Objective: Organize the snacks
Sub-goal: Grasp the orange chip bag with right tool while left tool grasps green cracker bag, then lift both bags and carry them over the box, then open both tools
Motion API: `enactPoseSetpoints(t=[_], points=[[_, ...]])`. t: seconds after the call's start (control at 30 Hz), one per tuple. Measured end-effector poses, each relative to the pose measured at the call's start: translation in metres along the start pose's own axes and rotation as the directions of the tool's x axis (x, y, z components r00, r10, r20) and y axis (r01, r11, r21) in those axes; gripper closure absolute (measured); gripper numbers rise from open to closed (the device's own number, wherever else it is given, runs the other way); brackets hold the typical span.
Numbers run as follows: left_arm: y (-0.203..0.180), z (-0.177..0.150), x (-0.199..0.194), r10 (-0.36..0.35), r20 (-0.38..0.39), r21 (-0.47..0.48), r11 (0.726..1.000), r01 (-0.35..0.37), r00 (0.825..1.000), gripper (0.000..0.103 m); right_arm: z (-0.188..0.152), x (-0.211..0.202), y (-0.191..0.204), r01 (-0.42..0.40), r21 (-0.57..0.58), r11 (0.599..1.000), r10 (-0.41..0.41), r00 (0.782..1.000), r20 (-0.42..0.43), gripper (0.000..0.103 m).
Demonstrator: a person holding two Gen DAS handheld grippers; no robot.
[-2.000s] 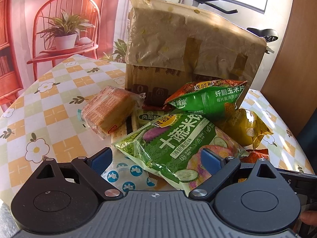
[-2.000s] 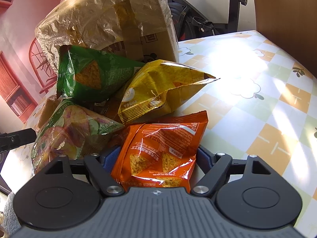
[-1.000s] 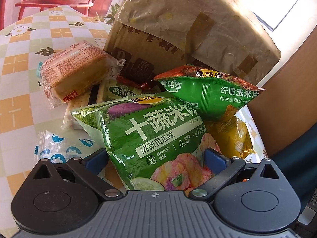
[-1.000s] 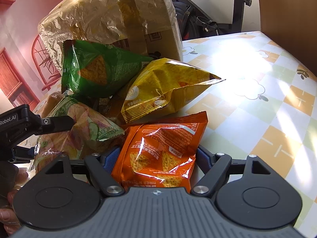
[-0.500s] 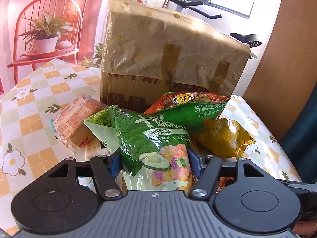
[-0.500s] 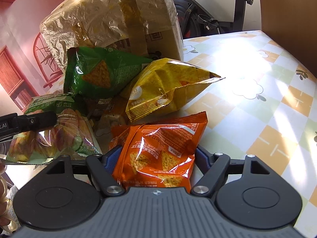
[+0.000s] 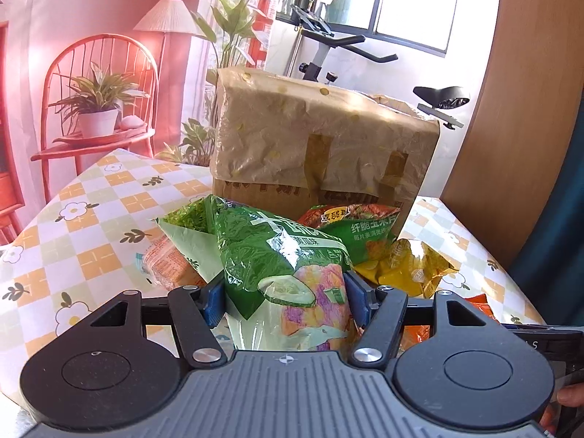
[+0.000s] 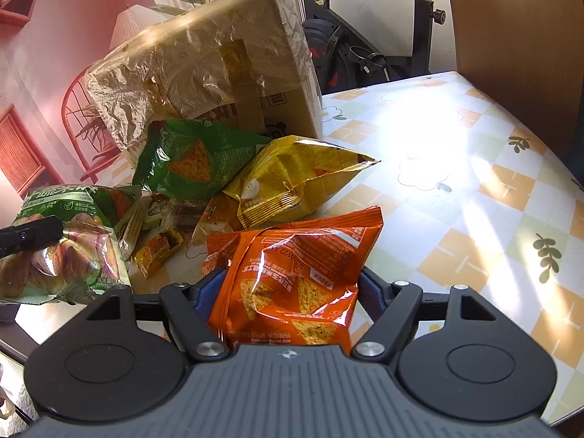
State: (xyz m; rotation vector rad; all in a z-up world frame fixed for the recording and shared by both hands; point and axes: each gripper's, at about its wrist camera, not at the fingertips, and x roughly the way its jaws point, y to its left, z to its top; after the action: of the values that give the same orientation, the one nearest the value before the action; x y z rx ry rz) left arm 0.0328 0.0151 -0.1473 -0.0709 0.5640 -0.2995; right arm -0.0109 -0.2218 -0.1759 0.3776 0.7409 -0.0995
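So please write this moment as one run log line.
left gripper: shut on green bag | right gripper: shut on orange bag

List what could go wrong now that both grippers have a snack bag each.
1. The left gripper pinches the puffy green cucumber bag near its lower end; it may slip or get crushed.
2. The right gripper clamps the orange chip bag across its middle, so chips might break.
3. The yellow bag and green triangle-chip bag lean in a loose pile by the wrapped box; a careless sweep could topple them.

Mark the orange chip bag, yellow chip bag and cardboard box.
orange chip bag (image 8: 299, 266), right wrist view, front panel
yellow chip bag (image 8: 292, 179), right wrist view, middle
cardboard box (image 7: 321, 138), left wrist view, plastic-wrapped front
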Motion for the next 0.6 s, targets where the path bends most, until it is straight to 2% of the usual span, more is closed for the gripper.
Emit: enactPoseSetpoints(t=[0.3,0.6], points=[[0.0,0.029,-0.026,0.023,0.114,0.012,1.0,-0.025,0.993,0.036,0.019,-0.027,0.013,-0.015,-0.028,1.0,0.017,0.997,0.081,0.027],[-0.004,0.072,-0.027,0.056,0.205,0.065,0.995,-0.07,0.977,0.036,0.063,-0.038,0.02,-0.009,-0.063,0.998,0.02,0.984,0.18,0.027]])
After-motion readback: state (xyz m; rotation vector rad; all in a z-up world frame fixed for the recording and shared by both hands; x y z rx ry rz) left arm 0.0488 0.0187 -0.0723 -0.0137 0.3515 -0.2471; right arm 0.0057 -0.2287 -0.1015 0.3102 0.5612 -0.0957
